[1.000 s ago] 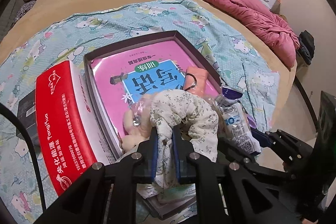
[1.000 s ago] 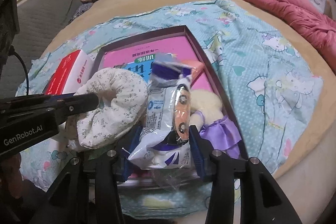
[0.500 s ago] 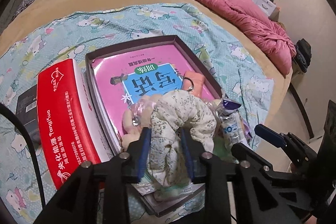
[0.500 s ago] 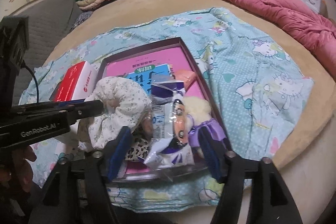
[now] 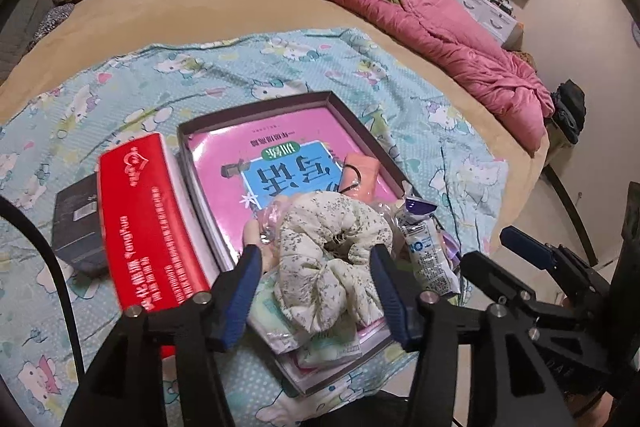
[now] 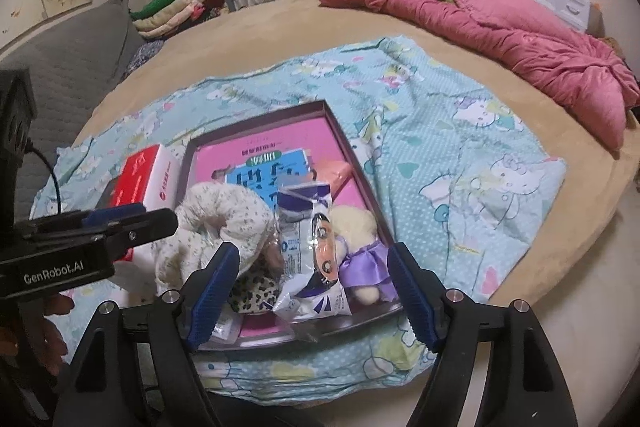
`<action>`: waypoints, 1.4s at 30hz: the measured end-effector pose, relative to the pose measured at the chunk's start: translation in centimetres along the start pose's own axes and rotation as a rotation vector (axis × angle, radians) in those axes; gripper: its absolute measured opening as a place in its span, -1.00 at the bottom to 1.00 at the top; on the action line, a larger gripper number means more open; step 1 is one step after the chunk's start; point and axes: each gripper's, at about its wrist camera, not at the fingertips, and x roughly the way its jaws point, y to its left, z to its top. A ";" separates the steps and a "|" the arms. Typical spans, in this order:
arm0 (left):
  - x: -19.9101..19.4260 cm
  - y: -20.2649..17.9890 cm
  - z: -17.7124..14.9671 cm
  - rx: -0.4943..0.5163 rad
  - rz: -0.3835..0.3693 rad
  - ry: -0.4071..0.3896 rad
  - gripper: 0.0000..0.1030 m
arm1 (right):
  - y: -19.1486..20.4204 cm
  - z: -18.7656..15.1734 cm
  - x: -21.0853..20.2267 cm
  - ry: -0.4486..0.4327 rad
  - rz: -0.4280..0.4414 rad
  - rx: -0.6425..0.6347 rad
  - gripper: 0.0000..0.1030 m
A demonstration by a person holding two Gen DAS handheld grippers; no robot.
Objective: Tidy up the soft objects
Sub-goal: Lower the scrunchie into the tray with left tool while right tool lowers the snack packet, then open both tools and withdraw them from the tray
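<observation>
Left gripper (image 5: 316, 275): jaws spread wide, one either side of the scrunchie (image 5: 332, 255), gripping nothing; whether a pad grazed the cloth could not be told

Right gripper (image 6: 312, 287): jaws likewise parted, standing wide of the packet (image 6: 310, 255), holding nothing

Scrunchie: floral cream cloth, gathered in a ring, heaped at the tray's near end. Judged very light and fully soft; it would crush flat under a pinch and sag from it. Best hold judged to be across one thick fold of the ring, not the hollow middle

Packet: blue-and-white film bag, lying beside the scrunchie and partly over the doll (image 6: 360, 247). Judged light, crinkly and slippery; the sealed end seam looked the surest grip

Doll: cream plush in purple satin, against the tray's right wall. Judged soft, light, satin likely slick

Leopard cloth (image 6: 254, 293): half buried under the scrunchie

Tray (image 5: 348, 115): shallow, dark-walled, a pink book (image 5: 288, 155) filling its floor; far half open save a peach item (image 5: 360, 175). Low walls could catch a dragged item

Red box (image 5: 148, 227): touching the tray's left wall, a dark box (image 5: 76, 227) beyond, so little room there

Sheet (image 6: 460, 155): broad open spread right of the tray; the bed edge fell close behind the near rim
</observation>
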 end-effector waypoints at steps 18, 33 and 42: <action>-10.0 2.2 -2.0 0.007 0.129 -0.136 0.71 | 5.2 2.1 -7.1 -0.142 0.037 0.031 0.60; -16.6 4.5 -5.8 -0.017 0.215 -0.183 0.72 | 9.1 0.3 -12.1 -0.194 0.059 -0.003 0.61; -17.3 4.8 -8.7 -0.033 0.248 -0.179 0.72 | 10.9 -2.4 -12.8 -0.173 0.029 -0.041 0.61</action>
